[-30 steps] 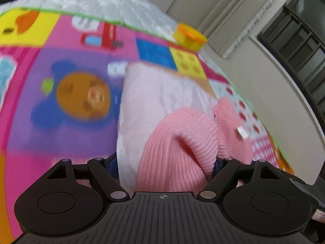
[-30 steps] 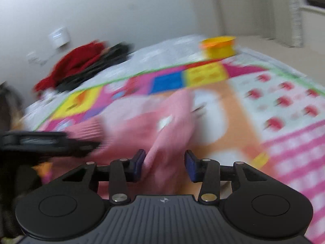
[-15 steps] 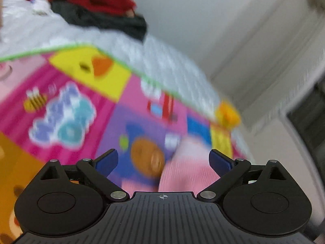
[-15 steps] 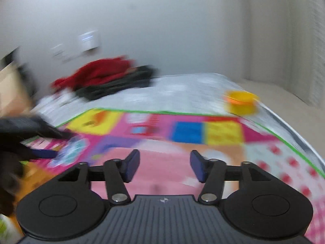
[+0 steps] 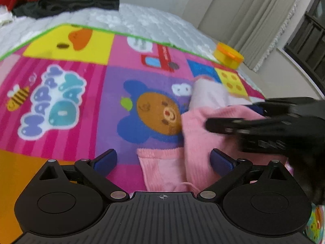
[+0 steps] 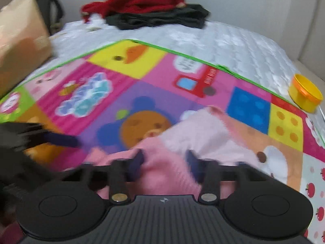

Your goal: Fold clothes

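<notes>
A pink ribbed knit garment lies folded on the colourful play mat, with a paler pink part behind it. My left gripper is open, its fingers either side of the garment's near cuff edge. My right gripper is open just above the pink garment, blurred by motion. It shows from the side in the left wrist view, over the garment's right part. The left gripper appears blurred at the left of the right wrist view.
A yellow and orange tub stands at the mat's far right corner on the white quilted bed. Red and black clothes are piled at the back. A cardboard box stands at the left.
The left gripper let go of the pink garment, opened wide and drew back. The right gripper swung up, then came back down over the garment.
</notes>
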`<state>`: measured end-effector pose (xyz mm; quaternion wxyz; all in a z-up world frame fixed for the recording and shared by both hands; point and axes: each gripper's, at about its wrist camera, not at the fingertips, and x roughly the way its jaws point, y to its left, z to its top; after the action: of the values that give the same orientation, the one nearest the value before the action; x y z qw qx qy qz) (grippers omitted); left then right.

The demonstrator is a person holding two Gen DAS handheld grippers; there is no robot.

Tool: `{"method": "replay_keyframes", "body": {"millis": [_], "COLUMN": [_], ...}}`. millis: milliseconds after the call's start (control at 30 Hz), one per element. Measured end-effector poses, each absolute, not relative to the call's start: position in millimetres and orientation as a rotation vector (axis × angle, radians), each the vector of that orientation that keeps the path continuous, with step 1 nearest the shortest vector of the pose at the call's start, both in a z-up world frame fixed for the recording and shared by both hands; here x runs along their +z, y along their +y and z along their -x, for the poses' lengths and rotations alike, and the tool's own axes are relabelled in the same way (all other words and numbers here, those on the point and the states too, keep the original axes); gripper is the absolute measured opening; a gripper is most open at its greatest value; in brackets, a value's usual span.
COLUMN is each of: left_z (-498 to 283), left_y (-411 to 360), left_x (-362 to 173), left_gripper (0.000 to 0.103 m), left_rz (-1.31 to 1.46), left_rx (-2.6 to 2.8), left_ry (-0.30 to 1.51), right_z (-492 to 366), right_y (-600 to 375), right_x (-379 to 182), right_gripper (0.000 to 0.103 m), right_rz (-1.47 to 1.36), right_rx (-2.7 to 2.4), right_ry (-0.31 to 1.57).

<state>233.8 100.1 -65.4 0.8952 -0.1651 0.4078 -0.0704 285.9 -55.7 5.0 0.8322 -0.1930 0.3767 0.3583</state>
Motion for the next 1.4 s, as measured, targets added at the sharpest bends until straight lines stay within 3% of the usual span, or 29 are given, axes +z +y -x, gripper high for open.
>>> {"method": "replay_keyframes", "body": {"millis": [33, 200, 367, 467, 533, 567, 767, 967, 1133, 1300, 1400], "left_z": [-234, -233, -234, -236, -237, -238, -237, -227, -181, -134, -128], "left_y": [100, 104, 107, 108, 110, 110, 100, 93, 76, 31, 15], "left_x": [-66, -59, -62, -67, -65, -64, -68, -58, -47, -85, -92], "left_gripper": [0.101, 0.102, 0.102, 0.102, 0.102, 0.102, 0.102, 0.102, 0.103, 0.103, 0.103], "left_rz": [0.343, 0.380, 0.394, 0.403, 0.411, 0.414, 0.393, 0.289, 0.143, -0.027, -0.098], "left_rx": [-0.147, -0.174, -0.174, -0.172, -0.178, -0.181, -0.221, -0.211, -0.256, -0.039, 0.002], "left_ry": [0.847, 0.819, 0.832, 0.851, 0.847, 0.843, 0.828, 0.781, 0.753, 0.837, 0.762], "right_z": [-276, -268, -324, -333, -317, -307, -250, -196, -158, -152, -153], "right_y": [-54, -43, -61, -94, -116, -127, -168, -196, -224, -253, -253], "right_x": [13, 50, 41, 44, 45, 44, 5, -40, -67, -81, -85], "right_gripper": [0.008, 0.008, 0.008, 0.025, 0.056, 0.062, 0.067, 0.103, 0.103, 0.103, 0.103], "right_rz": [0.431, 0.529, 0.573, 0.391, 0.281, 0.229, 0.082, 0.215, 0.321, 0.151, 0.162], "right_rx": [0.773, 0.710, 0.384, 0.341, 0.361, 0.380, 0.412, 0.415, 0.447, 0.446, 0.451], "right_ry": [0.778, 0.603, 0.546, 0.605, 0.632, 0.648, 0.763, 0.720, 0.702, 0.706, 0.717]}}
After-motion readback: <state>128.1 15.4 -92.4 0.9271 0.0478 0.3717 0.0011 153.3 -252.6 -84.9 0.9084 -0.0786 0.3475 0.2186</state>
